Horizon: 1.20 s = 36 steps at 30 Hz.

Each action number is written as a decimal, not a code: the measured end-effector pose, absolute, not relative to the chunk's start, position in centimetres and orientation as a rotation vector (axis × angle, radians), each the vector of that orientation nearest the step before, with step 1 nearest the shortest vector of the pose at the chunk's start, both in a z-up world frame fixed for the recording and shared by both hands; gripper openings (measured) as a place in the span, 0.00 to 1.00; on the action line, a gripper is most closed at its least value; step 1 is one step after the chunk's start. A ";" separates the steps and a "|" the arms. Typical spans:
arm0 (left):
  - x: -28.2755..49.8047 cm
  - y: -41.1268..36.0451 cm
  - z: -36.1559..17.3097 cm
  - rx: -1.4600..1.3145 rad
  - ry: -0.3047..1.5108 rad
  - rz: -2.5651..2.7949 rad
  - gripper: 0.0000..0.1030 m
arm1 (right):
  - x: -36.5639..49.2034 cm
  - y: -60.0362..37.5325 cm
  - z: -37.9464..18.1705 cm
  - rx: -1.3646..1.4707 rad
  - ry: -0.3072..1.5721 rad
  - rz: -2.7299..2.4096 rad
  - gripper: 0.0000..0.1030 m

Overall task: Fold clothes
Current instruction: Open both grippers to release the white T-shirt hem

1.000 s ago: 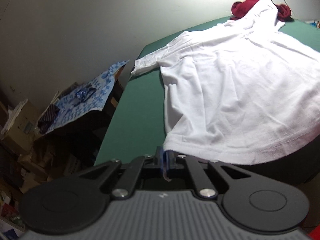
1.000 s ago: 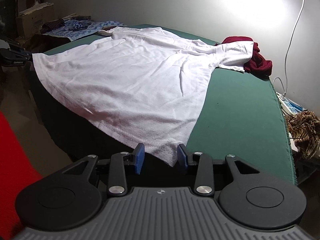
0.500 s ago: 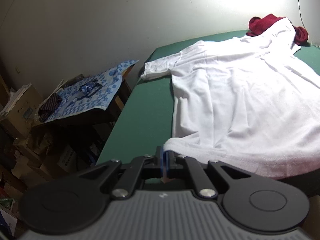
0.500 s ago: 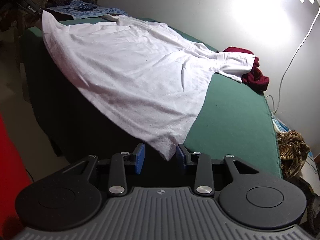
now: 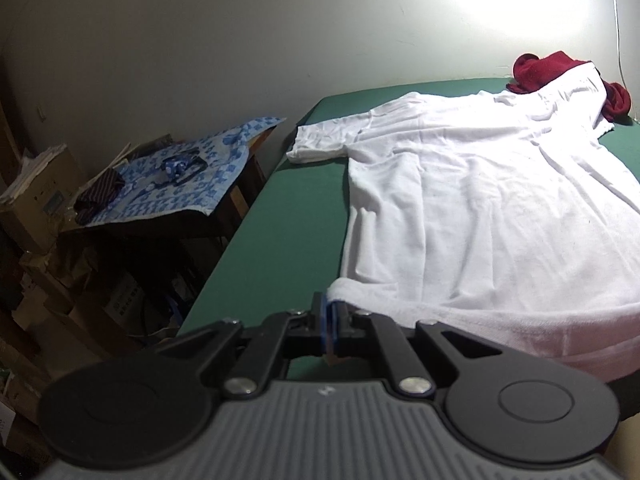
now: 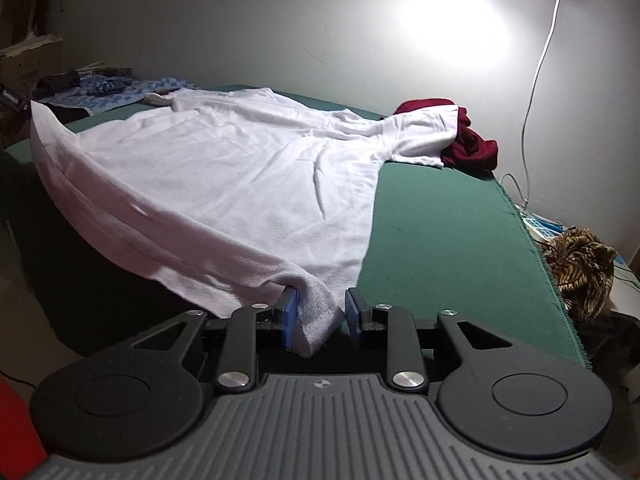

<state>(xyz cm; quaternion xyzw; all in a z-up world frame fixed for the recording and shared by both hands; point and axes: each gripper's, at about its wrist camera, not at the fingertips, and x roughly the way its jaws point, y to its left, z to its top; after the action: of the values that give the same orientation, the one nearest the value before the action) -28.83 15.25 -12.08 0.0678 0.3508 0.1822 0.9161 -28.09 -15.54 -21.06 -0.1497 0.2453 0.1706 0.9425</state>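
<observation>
- Flatly spread, a white shirt (image 5: 472, 208) of soft, finely ribbed knit lay on the green cloth-covered surface (image 5: 280, 216), its short sleeves out to either side and its hem at the near edge.
- One sleeve lay over a crumpled dark red garment (image 6: 472, 140) at the far end, near the wall.
- Gripping low, the left tool (image 5: 331, 320) had its blue pads pressed together on the left hem corner, which bunched into a small roll just above them.
- By contrast, the right tool (image 6: 318, 314) stood with its pads parted, the right hem corner hanging loose between them; whether cloth touched both pads I cannot tell.
- Between the two corners the hem sagged in a curve over the front edge of the surface.
- Bare green surface lay open right of the shirt, as far as the fringed edge.
- Left of the surface stood a low table with a blue patterned cloth (image 5: 176, 184) and stacked cardboard boxes (image 5: 36, 200).
</observation>
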 end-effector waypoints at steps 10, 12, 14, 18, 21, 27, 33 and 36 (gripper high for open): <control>-29.2 15.9 -12.1 0.115 0.705 0.439 0.03 | -27.5 -16.8 -20.7 -0.195 0.527 0.290 0.01; -29.9 15.7 -11.3 0.114 0.682 0.434 0.03 | -27.1 -17.1 -19.8 -0.139 0.551 0.312 0.01; -30.9 15.8 -10.1 0.104 0.663 0.430 0.03 | -27.0 -18.0 -18.2 -0.059 0.578 0.352 0.01; -33.3 16.2 -7.9 0.099 0.645 0.440 0.03 | -27.8 -19.9 -15.1 -0.033 0.606 0.445 0.00; -34.0 16.0 -8.3 0.120 0.659 0.455 0.03 | -28.3 -20.2 -14.8 -0.050 0.638 0.482 0.00; -34.2 14.9 -11.8 0.202 0.750 0.474 0.03 | -28.2 -19.3 -17.6 -0.100 0.746 0.498 0.00; -34.3 14.6 -13.1 0.235 0.794 0.470 0.03 | -27.9 -19.6 -18.7 -0.131 0.806 0.508 0.00; -35.0 15.1 -15.5 0.273 0.871 0.463 0.03 | -27.6 -19.6 -19.5 -0.136 0.856 0.526 0.01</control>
<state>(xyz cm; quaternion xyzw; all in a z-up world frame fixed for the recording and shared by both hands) -34.95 15.08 -15.51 0.1306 0.4165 0.2215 0.8720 -27.61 -19.62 -19.52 -0.0649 0.4100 0.2519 0.8742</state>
